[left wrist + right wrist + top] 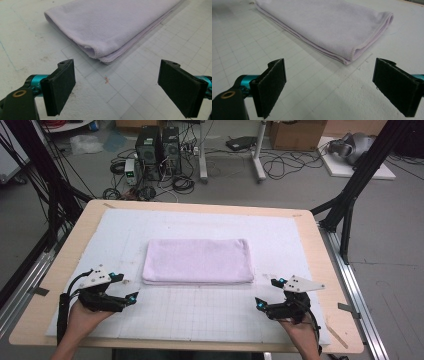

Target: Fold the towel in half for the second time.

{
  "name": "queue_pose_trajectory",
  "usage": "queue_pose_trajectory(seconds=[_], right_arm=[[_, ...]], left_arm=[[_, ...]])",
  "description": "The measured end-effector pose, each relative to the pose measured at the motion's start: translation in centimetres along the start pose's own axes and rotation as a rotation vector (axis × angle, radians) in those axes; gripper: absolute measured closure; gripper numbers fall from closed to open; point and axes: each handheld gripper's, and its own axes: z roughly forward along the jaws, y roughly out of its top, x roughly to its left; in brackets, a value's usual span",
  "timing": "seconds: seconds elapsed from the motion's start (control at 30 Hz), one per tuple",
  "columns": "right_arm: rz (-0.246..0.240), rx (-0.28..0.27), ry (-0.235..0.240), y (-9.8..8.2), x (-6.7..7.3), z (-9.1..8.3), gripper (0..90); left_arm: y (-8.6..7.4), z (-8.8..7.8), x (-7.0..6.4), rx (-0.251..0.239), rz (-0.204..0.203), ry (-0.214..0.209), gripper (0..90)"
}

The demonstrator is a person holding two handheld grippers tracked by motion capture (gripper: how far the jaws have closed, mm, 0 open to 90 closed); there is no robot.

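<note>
Towel [197, 261], pale lilac, folded into a flat rectangle, lies on the white gridded mat [200, 315] in the middle of the wooden table [67, 265], long side across the high view. Layered edges run along the near side, facing the person.

Left gripper [126, 290] sits near the towel's near-left corner, apart from it, held in the left hand [85, 317]. Jaws stand wide apart, nothing between the pads. In the left gripper view the towel's [110, 25] folded corner lies ahead of the jaws, not touching; small reddish mark [107, 80] on the mat [140, 87] between jaws and corner.

Right gripper [267, 292] is near the towel's near-right corner, also apart from it, held in the right hand [302, 332]. Jaws spread wide, empty. In the right gripper view the towel's [329, 22] corner with stacked hems lies ahead, mat [312, 95] bare between pads and cloth.

Both grippers low over the mat, pointing inward toward the towel. Beyond the table: computer towers [159, 150], cables, cardboard box [297, 134] on the floor.
</note>
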Motion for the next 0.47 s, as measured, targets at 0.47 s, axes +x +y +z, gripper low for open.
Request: queue_pose_trajectory(seconds=[0.47], right_arm=[[0.002, 0.0, -0.008, -0.32, -0.15, -0.02, 10.8]], left_arm=[[-0.08, 0.1, -0.02, -0.007, -0.003, -0.002, 14.8]])
